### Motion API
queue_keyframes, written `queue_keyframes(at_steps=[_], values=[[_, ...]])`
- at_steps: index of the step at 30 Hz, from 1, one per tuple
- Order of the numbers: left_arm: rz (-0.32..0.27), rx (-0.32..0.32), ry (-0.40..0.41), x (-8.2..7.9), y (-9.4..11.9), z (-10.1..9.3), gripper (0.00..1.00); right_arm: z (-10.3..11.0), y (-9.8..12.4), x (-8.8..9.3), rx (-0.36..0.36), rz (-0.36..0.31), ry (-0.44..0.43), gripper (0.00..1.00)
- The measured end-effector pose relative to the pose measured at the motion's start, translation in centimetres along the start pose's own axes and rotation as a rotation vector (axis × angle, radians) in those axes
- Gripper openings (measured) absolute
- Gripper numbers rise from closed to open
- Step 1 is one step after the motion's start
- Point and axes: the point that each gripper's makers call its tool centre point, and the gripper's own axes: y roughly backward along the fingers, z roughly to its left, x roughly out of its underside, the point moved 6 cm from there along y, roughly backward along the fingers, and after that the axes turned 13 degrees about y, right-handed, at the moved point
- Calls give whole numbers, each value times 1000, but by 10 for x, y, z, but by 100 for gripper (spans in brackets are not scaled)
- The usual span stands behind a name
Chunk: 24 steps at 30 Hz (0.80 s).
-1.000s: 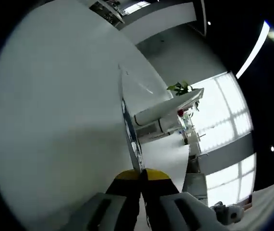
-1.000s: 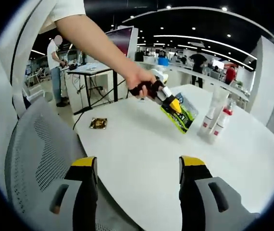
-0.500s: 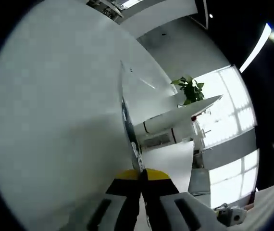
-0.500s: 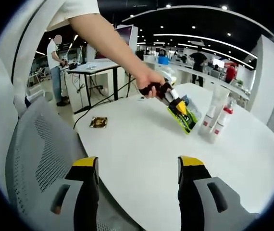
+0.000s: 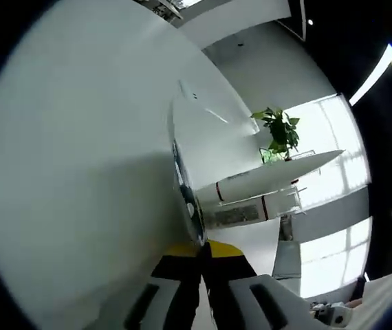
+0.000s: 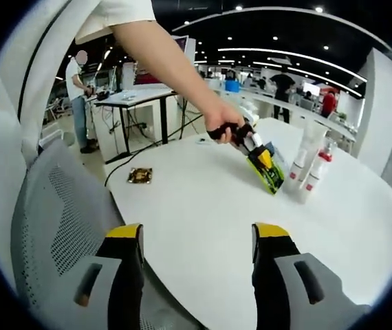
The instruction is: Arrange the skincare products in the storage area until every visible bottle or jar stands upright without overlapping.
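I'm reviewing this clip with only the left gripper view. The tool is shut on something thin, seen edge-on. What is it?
Observer: The right gripper view shows its face. It is a green sachet, pinched by the left tool.
Operator: The white tubes look sideways to me. Are they lying down?
Observer: No, the white tubes stand upright on the table, right beside the sachet.
Operator: Is there anything else on the table?
Observer: A small dark packet lies flat near the table's edge, well apart from the tubes.
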Motion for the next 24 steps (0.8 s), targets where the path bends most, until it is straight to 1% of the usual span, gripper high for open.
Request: queue_keyframes(at_steps=[4, 6, 7, 8, 10, 12, 15, 16, 18, 21, 22, 24], values=[[-3, 6, 30, -2, 0, -1, 2, 0, 0, 0, -1, -1, 1, 60], [-3, 8, 19, -3, 0, -1, 2, 0, 0, 0, -2, -1, 0, 60], [0, 14, 36, -3, 0, -2, 2, 0, -1, -1, -4, -2, -3, 60], [1, 7, 41, -4, 0, -2, 2, 0, -1, 0, -4, -2, -2, 60], [9, 1, 21, -4, 0, -2, 2, 0, -1, 0, -5, -1, -1, 60], [20, -11, 22, -4, 0, -1, 3, 0, -1, 0, -5, 0, -2, 60], [40, -5, 28, -3, -1, -2, 3, 1, -1, 0, -8, 1, -5, 61], [59, -20, 21, -2, -1, -1, 3, 1, -1, -1, -7, -4, -7, 61], [60, -49, -2, -2, -2, 0, 5, 1, -1, -1, -8, -9, -10, 61], [75, -64, -21, -1, -2, 0, 8, 1, -1, -1, -8, -7, -8, 62], [76, -75, -41, 0, -1, 0, 8, 1, -1, -1, -7, -7, -9, 62], [75, -90, -47, 0, 0, 0, 9, 1, -1, -1, -5, -3, -9, 62]])
